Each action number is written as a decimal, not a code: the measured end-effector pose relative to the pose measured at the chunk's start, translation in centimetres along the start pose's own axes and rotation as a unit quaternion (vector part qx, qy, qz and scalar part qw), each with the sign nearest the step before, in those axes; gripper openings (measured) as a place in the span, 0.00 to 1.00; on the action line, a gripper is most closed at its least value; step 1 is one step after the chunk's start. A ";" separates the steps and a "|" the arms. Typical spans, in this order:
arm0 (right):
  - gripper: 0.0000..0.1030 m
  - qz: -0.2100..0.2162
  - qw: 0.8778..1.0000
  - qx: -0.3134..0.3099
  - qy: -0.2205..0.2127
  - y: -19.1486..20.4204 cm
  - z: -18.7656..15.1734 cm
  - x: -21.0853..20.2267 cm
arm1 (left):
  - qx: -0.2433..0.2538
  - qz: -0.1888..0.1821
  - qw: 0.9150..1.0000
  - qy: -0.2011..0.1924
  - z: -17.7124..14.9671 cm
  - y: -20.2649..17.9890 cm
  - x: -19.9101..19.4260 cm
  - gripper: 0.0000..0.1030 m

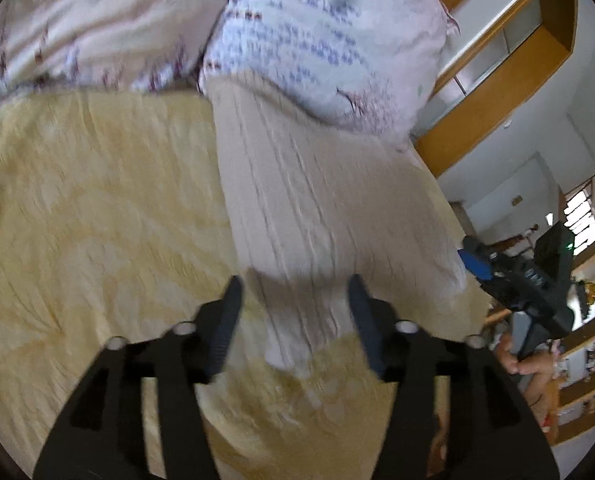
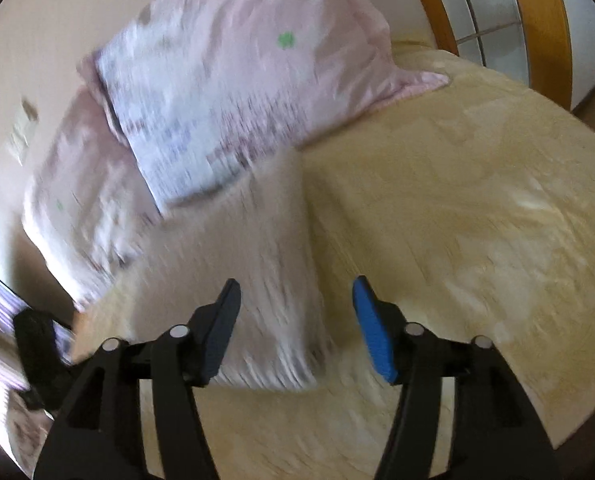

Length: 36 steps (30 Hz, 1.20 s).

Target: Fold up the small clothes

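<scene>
A beige ribbed knit garment (image 1: pixel 313 208) lies flat and long on the yellow bedspread (image 1: pixel 89 208), its far end touching a pillow. My left gripper (image 1: pixel 295 296) is open just above the garment's near end, with cloth showing between the fingers but not pinched. In the right wrist view the same garment (image 2: pixel 257 248) is blurred, its right edge straight. My right gripper (image 2: pixel 297 300) is open over the garment's near right corner, pads apart and free of the cloth. The right gripper's body (image 1: pixel 537 280) and a hand show at the left wrist view's right edge.
Two floral pillows (image 1: pixel 317 28) (image 2: pixel 233 80) lie at the head of the bed. A wooden bed frame and shelves (image 1: pixel 509 52) stand to the right. The bedspread (image 2: pixel 477 200) reaches to the mattress edge on the right. The left gripper's body (image 2: pixel 37 352) is at the lower left.
</scene>
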State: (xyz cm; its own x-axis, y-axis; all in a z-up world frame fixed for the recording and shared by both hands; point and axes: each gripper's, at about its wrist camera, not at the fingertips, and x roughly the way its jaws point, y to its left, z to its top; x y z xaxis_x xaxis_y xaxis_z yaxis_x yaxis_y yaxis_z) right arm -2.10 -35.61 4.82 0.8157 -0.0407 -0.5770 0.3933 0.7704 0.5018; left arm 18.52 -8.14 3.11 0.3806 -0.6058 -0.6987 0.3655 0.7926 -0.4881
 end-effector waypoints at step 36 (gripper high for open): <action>0.62 0.003 0.996 0.079 0.036 -2.2 3.6 5.0 | -0.105 -0.033 0.994 0.025 4.6 3.3 3.6 0.79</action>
State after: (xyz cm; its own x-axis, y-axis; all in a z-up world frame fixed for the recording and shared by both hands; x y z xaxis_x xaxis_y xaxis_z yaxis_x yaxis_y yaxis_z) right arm 2.69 -39.81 3.16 0.7879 0.0129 -0.6157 0.4559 0.6600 0.5972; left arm 24.99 -7.97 1.39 0.3174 -0.6576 -0.6832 0.2004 0.7507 -0.6295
